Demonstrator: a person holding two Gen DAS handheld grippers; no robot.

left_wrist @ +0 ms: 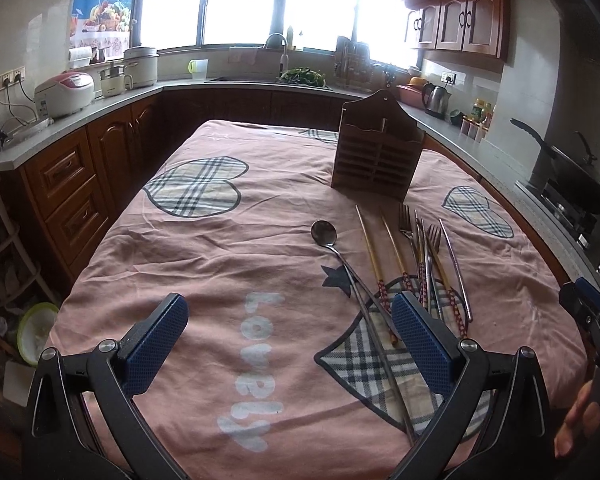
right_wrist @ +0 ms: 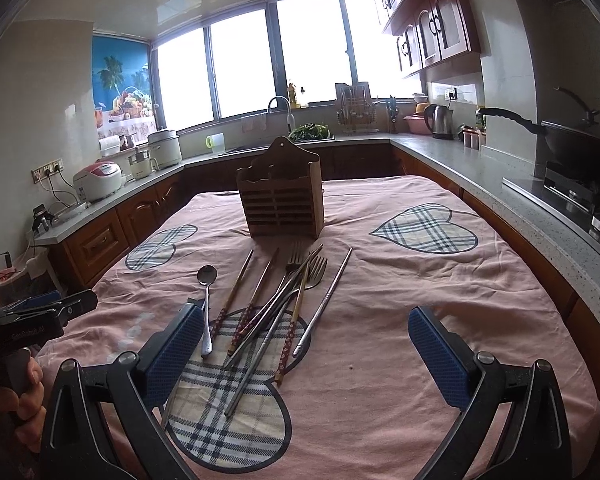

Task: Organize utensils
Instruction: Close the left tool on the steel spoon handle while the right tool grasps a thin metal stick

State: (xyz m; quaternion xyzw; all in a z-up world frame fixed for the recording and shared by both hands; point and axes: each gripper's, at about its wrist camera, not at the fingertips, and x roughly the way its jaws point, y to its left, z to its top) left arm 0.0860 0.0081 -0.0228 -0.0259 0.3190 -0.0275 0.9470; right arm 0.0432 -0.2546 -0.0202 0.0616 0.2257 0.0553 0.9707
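Observation:
A wooden utensil holder (left_wrist: 376, 152) (right_wrist: 282, 200) stands upright on the pink-clothed table (left_wrist: 220, 248) (right_wrist: 400, 288). In front of it lie a steel spoon (left_wrist: 325, 235) (right_wrist: 207, 280), two forks (left_wrist: 406, 222) (right_wrist: 300, 268), several wooden chopsticks (left_wrist: 370, 248) (right_wrist: 240, 284) and steel chopsticks (left_wrist: 454, 268) (right_wrist: 332, 300), loosely piled. My left gripper (left_wrist: 290, 344) is open and empty, above the cloth left of the pile. My right gripper (right_wrist: 308, 348) is open and empty, near the handles of the pile. Each gripper shows at the edge of the other's view (left_wrist: 588, 312) (right_wrist: 48, 312).
Kitchen counters (left_wrist: 80, 112) (right_wrist: 500, 176) wrap around the table on three sides. They hold rice cookers (left_wrist: 64, 92), a kettle (right_wrist: 440, 120), a sink (right_wrist: 300, 136) and a stove with a wok (right_wrist: 580, 152). A bowl (left_wrist: 36, 332) sits on the floor at left.

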